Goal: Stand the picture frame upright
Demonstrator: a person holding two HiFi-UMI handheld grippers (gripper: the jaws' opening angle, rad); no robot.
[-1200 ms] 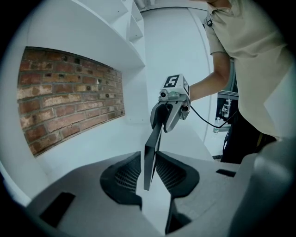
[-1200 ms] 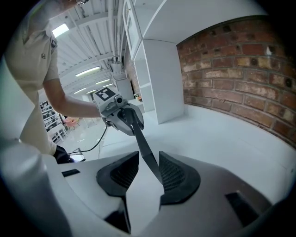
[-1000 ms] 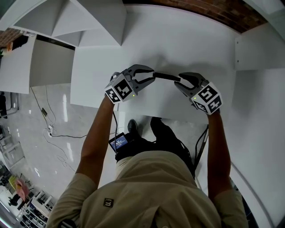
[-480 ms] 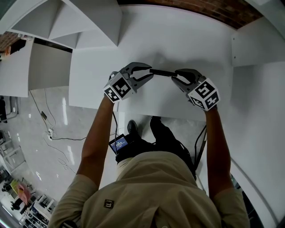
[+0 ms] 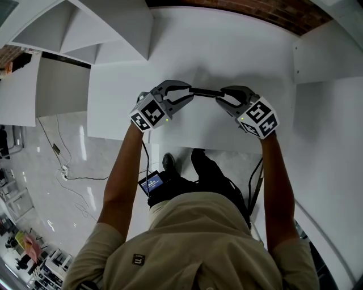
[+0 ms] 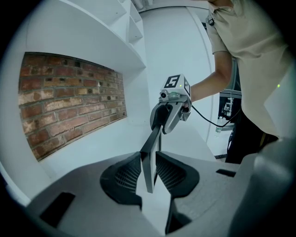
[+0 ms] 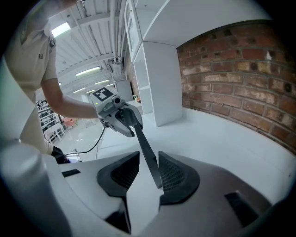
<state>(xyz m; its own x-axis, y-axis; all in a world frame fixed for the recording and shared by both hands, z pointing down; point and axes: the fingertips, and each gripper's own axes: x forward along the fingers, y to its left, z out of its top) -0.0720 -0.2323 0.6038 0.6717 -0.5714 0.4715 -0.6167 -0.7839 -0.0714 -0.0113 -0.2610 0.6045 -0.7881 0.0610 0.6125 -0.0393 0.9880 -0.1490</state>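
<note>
A thin black picture frame (image 5: 205,92) hangs edge-on between both grippers, over the white table (image 5: 238,51). My left gripper (image 5: 191,94) is shut on its left end. In the left gripper view the frame (image 6: 151,147) is pinched between the pads of that gripper (image 6: 148,163). My right gripper (image 5: 220,97) has the other end between its jaws, which are opening. In the right gripper view the frame (image 7: 147,148) leans on the right pad (image 7: 173,176) of that gripper (image 7: 149,170), with a gap to the left pad. I cannot tell whether the frame touches the table.
A brick wall (image 5: 272,14) runs along the table's far edge. White shelf units (image 5: 108,28) stand at the far left and a white block (image 5: 326,54) at the right. The table's near edge (image 5: 187,143) lies just below the grippers, with cables on the floor (image 5: 68,170).
Both grippers have moved a little farther onto the table with the frame between them. The right gripper has also shifted slightly left.
</note>
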